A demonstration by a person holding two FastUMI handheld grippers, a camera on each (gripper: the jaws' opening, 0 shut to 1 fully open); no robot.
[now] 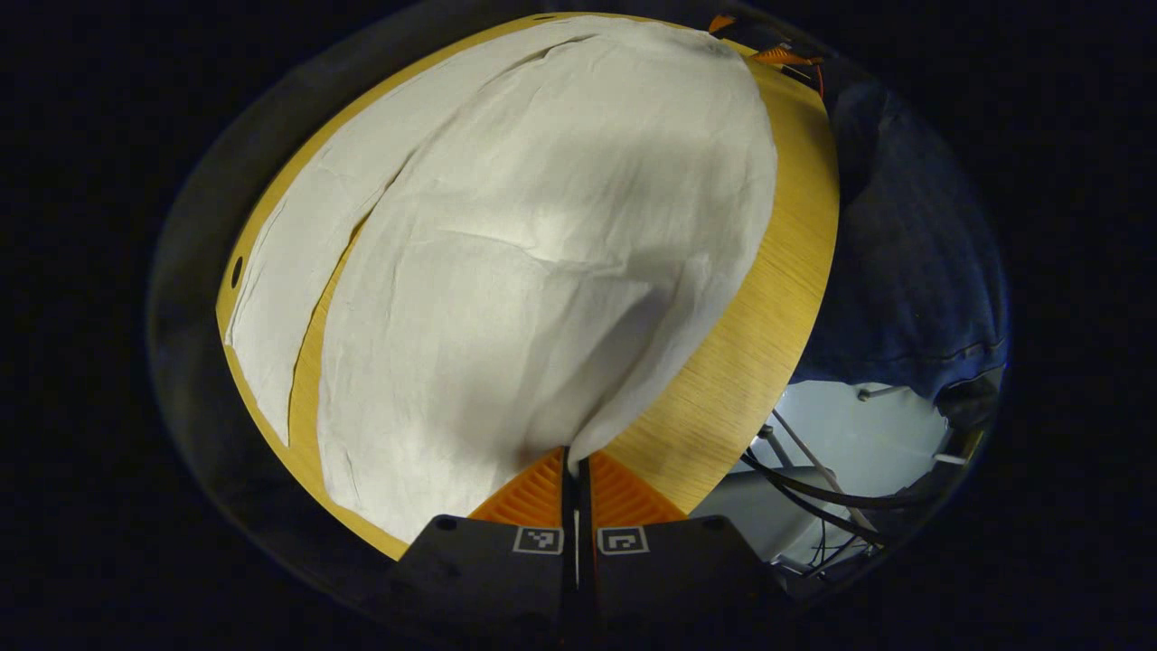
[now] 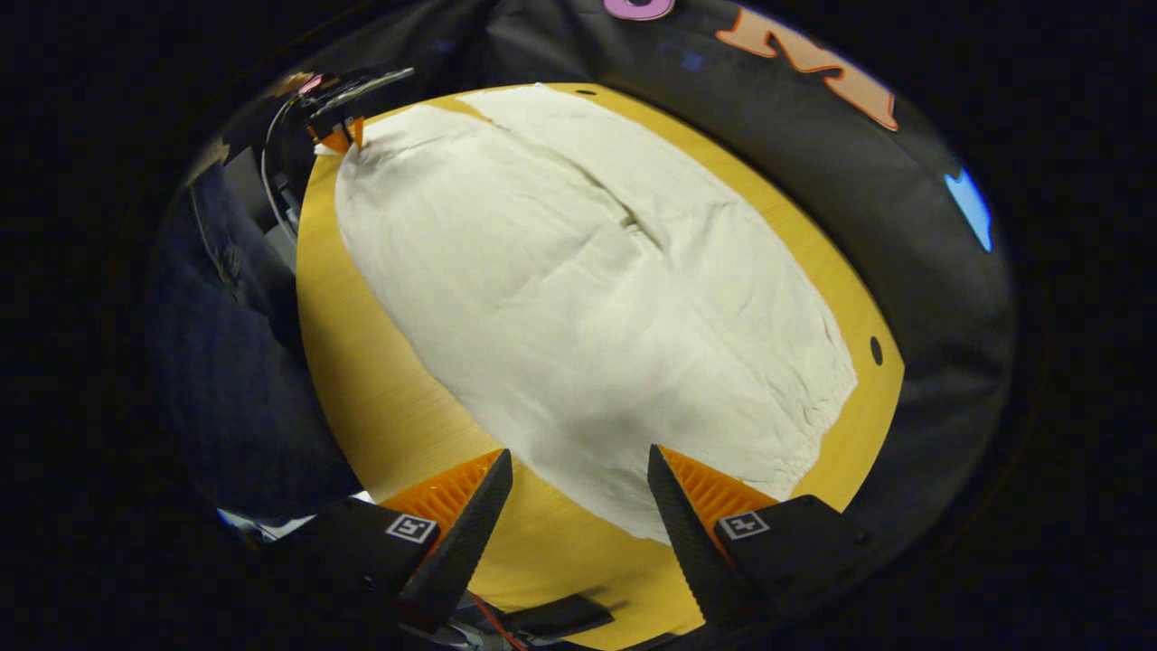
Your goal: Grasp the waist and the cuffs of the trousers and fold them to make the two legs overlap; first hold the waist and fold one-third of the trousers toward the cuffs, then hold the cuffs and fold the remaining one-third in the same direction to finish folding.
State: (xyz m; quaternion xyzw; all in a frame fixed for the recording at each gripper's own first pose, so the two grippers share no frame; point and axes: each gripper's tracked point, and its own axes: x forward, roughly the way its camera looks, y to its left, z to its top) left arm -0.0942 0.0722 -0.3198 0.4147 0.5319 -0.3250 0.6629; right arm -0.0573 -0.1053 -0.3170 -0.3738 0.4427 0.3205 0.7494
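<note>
Though the far edge is hard to read, take these:
Legs: trousers (image 1: 542, 271) probably overlapped.
Left gripper (image 1: 573, 463): clamped on a corner.
Right gripper (image 2: 578, 470): spread, ungripped.
Left: both thirds.

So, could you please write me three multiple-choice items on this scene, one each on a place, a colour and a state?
1. Where do the trousers lie?
A. On the wooden table
B. On the floor
C. On a chair

2. What colour are the trousers?
A. Black
B. Off-white
C. Red

3. How do the two grippers stand?
A. Both open
B. Left gripper shut on the trousers' edge, right gripper open
C. Both shut on the trousers

Answers: 1 A, the cloth is spread flat over the wood-grain top. 2 B, the fabric is pale in both views. 3 B, cloth is pinched between the left fingers, while the right fingers stand apart above the near edge.
</note>
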